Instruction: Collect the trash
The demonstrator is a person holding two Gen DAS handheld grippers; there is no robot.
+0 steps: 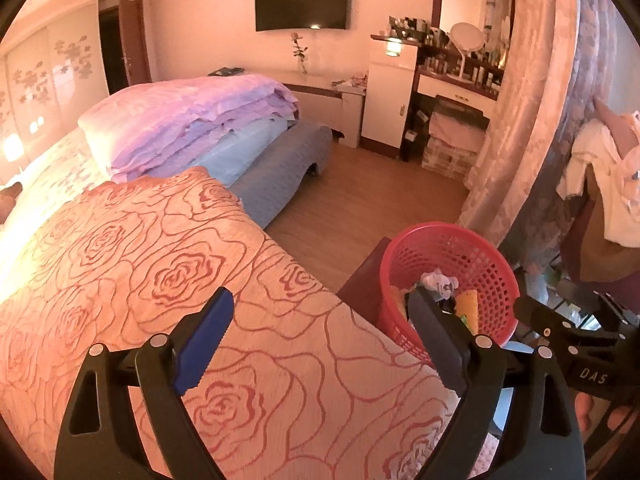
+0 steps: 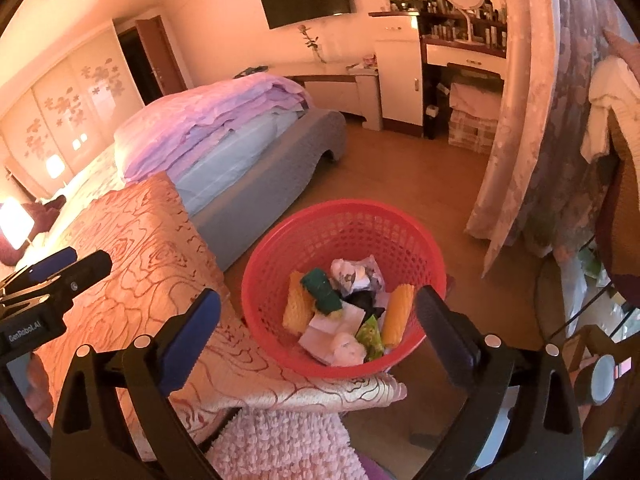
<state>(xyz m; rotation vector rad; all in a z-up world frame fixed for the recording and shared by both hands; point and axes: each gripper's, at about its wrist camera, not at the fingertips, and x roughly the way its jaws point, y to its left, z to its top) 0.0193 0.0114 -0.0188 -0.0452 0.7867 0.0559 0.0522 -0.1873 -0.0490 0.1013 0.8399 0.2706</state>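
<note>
Your right gripper (image 2: 320, 328) stands wide apart and grips nothing; its fingers frame the red basket (image 2: 280, 248) from above. Your left gripper (image 1: 320, 332) is likewise spread wide and empty, poised over the rose-patterned bedspread (image 1: 140, 248), with the basket just beside its right finger.

The collected trash (image 2: 344, 312) lies in the bottom of the basket: crumpled paper, yellow and green sponge-like pieces and a green wrapper. The basket rests beside the bed edge, its near rim touching the bedspread.

Risks from here:
- A low pass of either finger could catch the basket rim and tip it, because the basket looks light and its footing is hidden.
- The two grippers work near each other; a careless swing could knock them together.
- A finger dragged across the bedspread could snag the fabric.

View differences: the right wrist view shows the basket interior in full and the pink tufted mat (image 2: 280, 440) below the bedspread. The left wrist view shows only a sliver of the contents, but reveals the dark stand (image 1: 362, 284) beside the basket.
</note>
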